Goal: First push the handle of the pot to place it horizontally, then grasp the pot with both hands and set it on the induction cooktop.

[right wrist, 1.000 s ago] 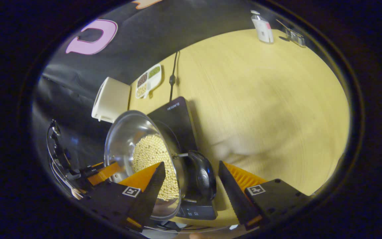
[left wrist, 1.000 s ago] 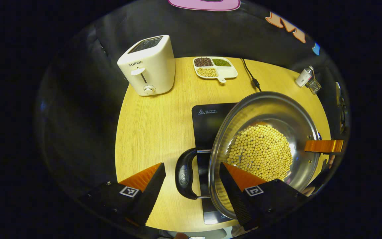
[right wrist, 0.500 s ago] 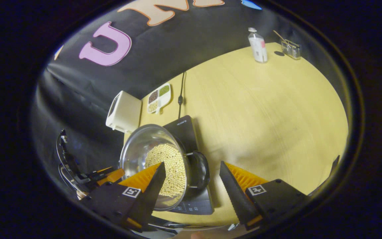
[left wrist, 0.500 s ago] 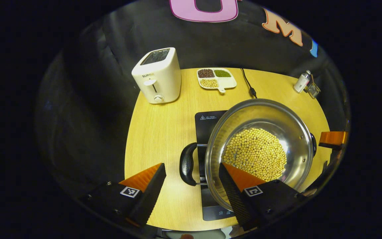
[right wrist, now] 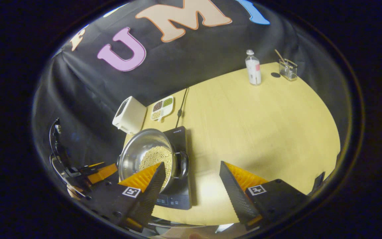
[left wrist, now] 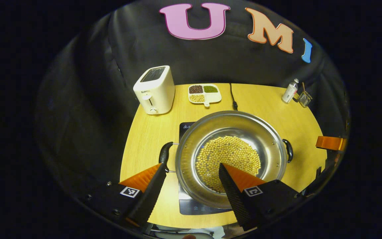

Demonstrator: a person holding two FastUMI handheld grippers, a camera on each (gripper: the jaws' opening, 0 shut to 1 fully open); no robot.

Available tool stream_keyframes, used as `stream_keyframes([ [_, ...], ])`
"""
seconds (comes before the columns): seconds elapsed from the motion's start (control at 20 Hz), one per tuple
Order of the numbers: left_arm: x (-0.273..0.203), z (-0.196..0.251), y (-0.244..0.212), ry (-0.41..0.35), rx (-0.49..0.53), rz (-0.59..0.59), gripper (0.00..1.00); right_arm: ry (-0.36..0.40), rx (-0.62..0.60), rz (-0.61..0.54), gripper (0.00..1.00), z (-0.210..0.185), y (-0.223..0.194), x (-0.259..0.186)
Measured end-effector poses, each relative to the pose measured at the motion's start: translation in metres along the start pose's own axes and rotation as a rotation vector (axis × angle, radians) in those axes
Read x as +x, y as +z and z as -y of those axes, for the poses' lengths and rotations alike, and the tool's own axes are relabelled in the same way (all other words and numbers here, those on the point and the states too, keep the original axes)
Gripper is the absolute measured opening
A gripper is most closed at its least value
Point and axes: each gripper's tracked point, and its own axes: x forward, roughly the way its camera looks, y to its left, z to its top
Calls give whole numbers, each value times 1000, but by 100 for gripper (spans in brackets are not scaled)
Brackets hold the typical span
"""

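Observation:
A steel pot point(left wrist: 244, 126) holding yellow beans point(left wrist: 227, 152) sits on the black induction cooktop point(left wrist: 194, 206) in the left gripper view. Its two black handles, left handle point(left wrist: 164, 155) and right handle point(left wrist: 288, 151), stick out level to each side. My left gripper point(left wrist: 192, 169) hovers open above the pot's near left side, touching nothing. In the right gripper view the same pot point(right wrist: 134, 156) rests on the cooktop point(right wrist: 177, 196). My right gripper point(right wrist: 191, 166) is open and apart from the pot, over bare table to its right. The left gripper point(right wrist: 101, 172) shows at the far left there.
At the back of the wooden table point(left wrist: 144, 132) stand a white toaster point(left wrist: 154, 89) and a divided dish of beans point(left wrist: 204, 93). The cooktop's cable point(left wrist: 233, 99) runs back. A small bottle point(right wrist: 253, 68) and a glass holder point(right wrist: 287, 69) stand at the far right.
Both grippers have drawn back and upward from the pot's handles. The pot looks smaller and more level now, resting on the cooktop with no finger around either handle.

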Motion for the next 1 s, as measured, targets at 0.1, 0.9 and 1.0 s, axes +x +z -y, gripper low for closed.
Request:
stream_keyframes([
  [0.1, -23, 28, 2, 9, -7, 28, 97, 18, -23, 38, 100, 15, 12, -24],
  [0.9, -179, 243, 72, -24, -52, 444, 98, 23, -156, 475, 92, 146, 126, -237],
  [1.0, -196, 265, 83, -36, -62, 508, 98, 17, -213, 546, 92, 143, 137, -263],
])
